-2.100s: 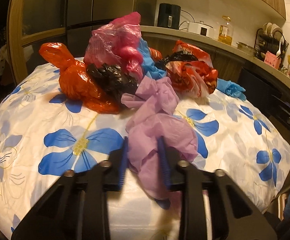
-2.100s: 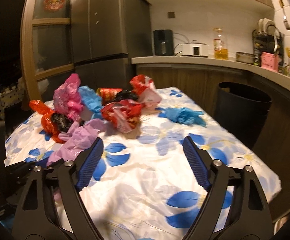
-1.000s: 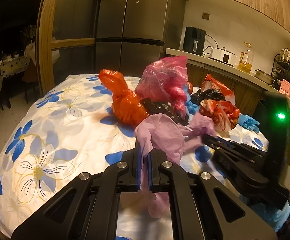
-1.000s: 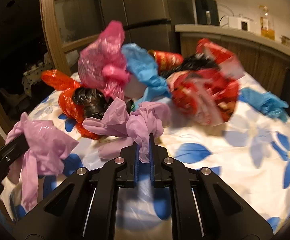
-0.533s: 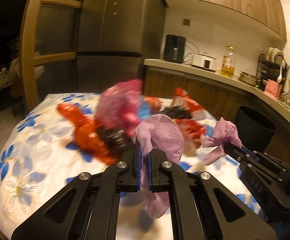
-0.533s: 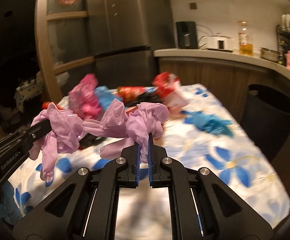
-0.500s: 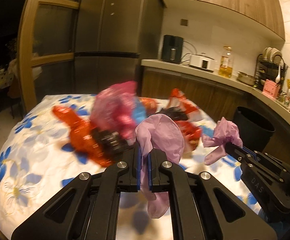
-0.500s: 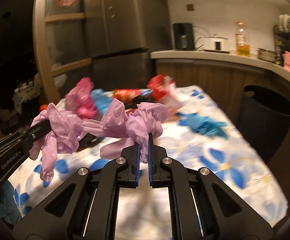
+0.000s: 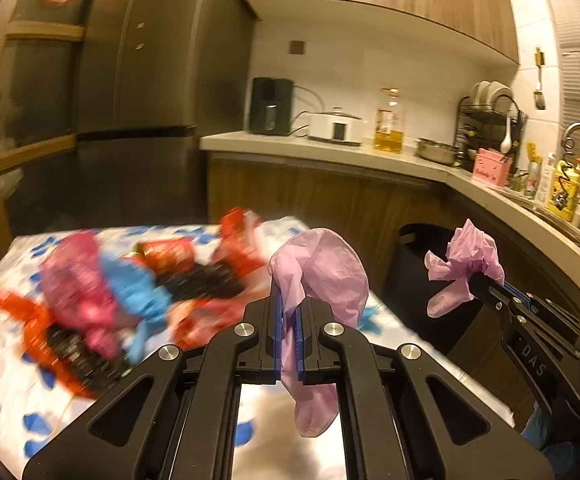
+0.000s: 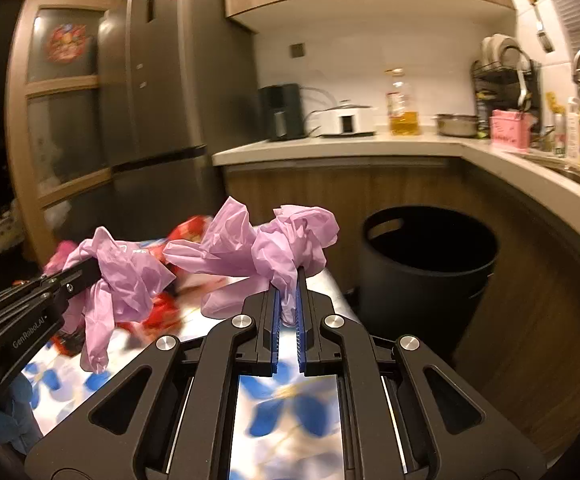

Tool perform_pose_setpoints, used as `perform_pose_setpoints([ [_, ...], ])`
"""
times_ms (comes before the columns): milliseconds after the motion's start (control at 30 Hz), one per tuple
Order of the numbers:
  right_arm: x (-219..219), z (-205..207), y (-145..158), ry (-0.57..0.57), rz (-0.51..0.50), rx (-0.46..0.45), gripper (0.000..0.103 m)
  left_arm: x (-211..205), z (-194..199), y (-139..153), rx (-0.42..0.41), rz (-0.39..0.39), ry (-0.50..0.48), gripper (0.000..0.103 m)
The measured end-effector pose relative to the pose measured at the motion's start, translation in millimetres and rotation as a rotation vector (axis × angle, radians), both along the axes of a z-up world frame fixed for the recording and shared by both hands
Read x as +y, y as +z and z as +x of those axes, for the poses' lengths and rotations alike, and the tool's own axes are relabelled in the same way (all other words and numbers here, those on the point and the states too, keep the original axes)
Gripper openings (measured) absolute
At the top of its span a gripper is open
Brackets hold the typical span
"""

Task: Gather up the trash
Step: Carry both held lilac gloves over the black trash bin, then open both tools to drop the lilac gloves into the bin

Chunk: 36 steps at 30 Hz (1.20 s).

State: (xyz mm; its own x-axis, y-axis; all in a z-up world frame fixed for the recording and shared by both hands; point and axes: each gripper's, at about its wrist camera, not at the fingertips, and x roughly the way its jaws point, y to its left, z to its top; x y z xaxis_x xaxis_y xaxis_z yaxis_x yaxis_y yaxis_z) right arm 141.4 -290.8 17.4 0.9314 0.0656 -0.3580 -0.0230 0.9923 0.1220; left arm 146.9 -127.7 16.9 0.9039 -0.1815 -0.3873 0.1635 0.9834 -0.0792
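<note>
Two handheld grippers hover above a table draped in a white cloth with blue flowers (image 9: 6, 396), each clamped on crumpled lilac trash. The left gripper (image 9: 288, 316) has its blue pads pressed together on a lilac disposable glove (image 9: 321, 280), whose loose end dangles below the jaws. The right gripper (image 10: 288, 300) pinches a second lilac glove (image 10: 286, 240), bunched above its nearly closed pads. To the right, past the table's edge, a black waste bin (image 10: 429, 268) stands open against the wooden counter front (image 10: 529, 320), with a clear gap of air between the gloves and its rim. Left and farther back on the table lies a blurred heap of red, pink, blue and black plastic bags (image 9: 122, 296).
</note>
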Motion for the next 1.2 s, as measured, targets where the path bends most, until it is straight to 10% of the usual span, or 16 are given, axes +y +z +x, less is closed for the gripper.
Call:
perform_pose_setpoints([
  [633,-131,62,15,-0.255,0.016,-0.036,0.007,-155,102,22,-0.027,-0.017,-0.203,0.005],
  [1200,-180,104,13,-0.273,0.030,-0.027,0.008,-211,152,5,0.016,-0.010,-0.251,0.005],
])
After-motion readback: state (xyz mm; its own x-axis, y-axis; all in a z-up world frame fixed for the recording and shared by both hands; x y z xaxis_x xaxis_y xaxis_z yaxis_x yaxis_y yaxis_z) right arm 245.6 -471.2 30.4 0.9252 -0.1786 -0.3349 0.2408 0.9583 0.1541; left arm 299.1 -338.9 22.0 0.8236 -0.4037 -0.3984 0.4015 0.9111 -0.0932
